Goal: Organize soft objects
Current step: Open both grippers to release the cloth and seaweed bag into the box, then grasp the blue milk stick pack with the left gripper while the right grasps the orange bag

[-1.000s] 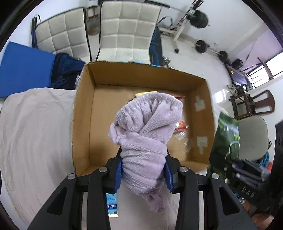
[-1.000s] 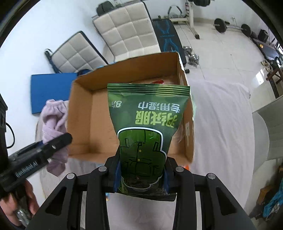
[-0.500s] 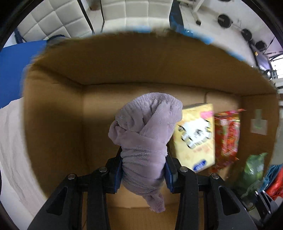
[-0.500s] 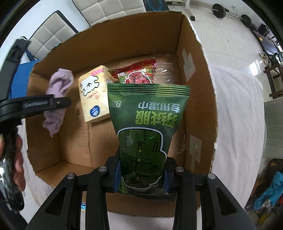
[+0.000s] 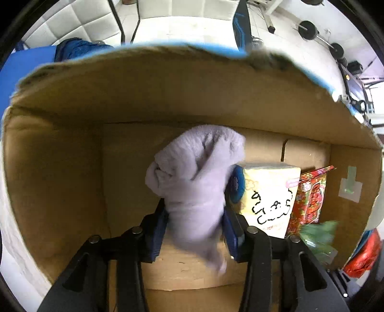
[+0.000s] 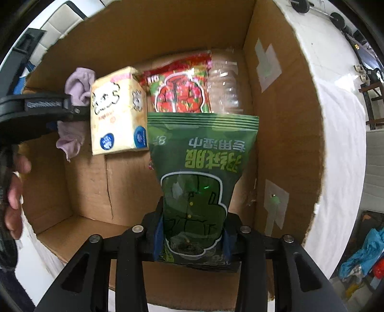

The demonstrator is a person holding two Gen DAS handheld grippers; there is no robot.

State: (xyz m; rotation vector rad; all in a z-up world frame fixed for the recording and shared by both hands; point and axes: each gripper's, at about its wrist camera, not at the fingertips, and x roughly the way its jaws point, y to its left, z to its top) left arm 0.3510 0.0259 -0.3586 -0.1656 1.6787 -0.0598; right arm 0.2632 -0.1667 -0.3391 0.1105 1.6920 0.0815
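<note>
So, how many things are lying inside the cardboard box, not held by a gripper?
3: a yellow tissue pack, a red packet beside it, and clear plastic wrap by the right wall. The green bag may hide more.

Room beyond my work

White quilted cushioned panels (image 5: pixel 96 21) lean at the back, black barbell weight plates (image 5: pixel 307 30) lie on the pale tiled floor (image 5: pixel 196 26).
</note>
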